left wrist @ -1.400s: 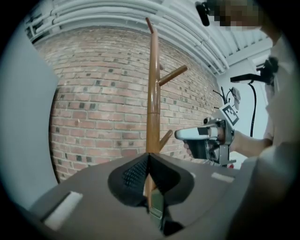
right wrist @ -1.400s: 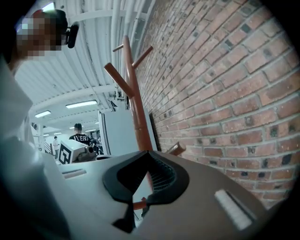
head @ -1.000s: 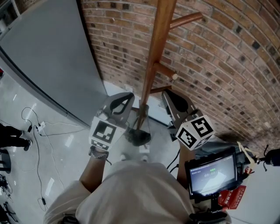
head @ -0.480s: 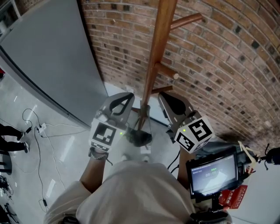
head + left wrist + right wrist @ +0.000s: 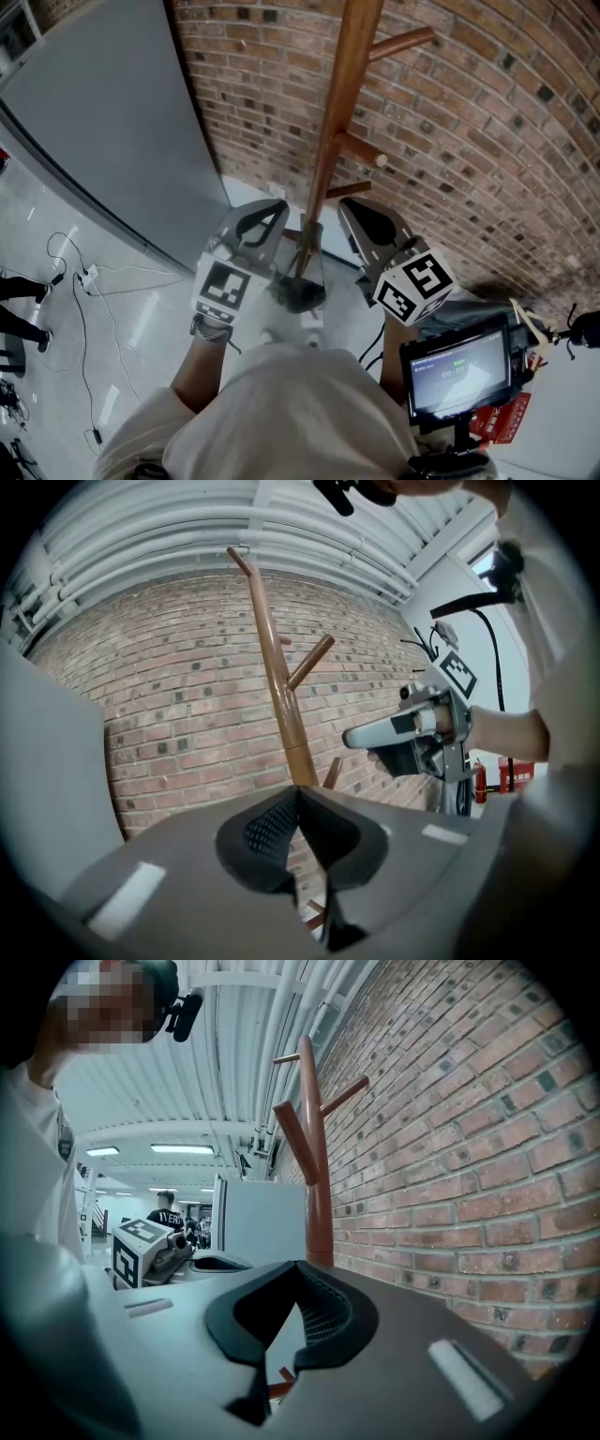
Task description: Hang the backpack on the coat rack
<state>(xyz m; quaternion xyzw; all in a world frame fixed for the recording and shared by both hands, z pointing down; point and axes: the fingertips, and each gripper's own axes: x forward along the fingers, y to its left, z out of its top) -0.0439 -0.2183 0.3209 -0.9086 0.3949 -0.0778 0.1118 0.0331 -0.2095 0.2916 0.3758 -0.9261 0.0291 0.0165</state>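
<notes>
Jaws of the left gripper [image 5: 298, 791] were pressed together on nothing, and those of the right gripper [image 5: 298, 1266] likewise. Both pointed level toward twelve o'clock, flanking the wooden coat rack [image 5: 323, 159], which stood upright just before the brick wall [image 5: 469, 122].

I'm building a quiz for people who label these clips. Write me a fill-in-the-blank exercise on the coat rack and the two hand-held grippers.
1. The wall behind the coat rack is built of ____.
2. The coat rack itself is made of ____.
3. In the head view, the coat rack rises ____ the left hand-held gripper and the right hand-held gripper.
4. The jaws of both are ____, with nothing held.

Missing words: brick; wood; between; shut.
</notes>
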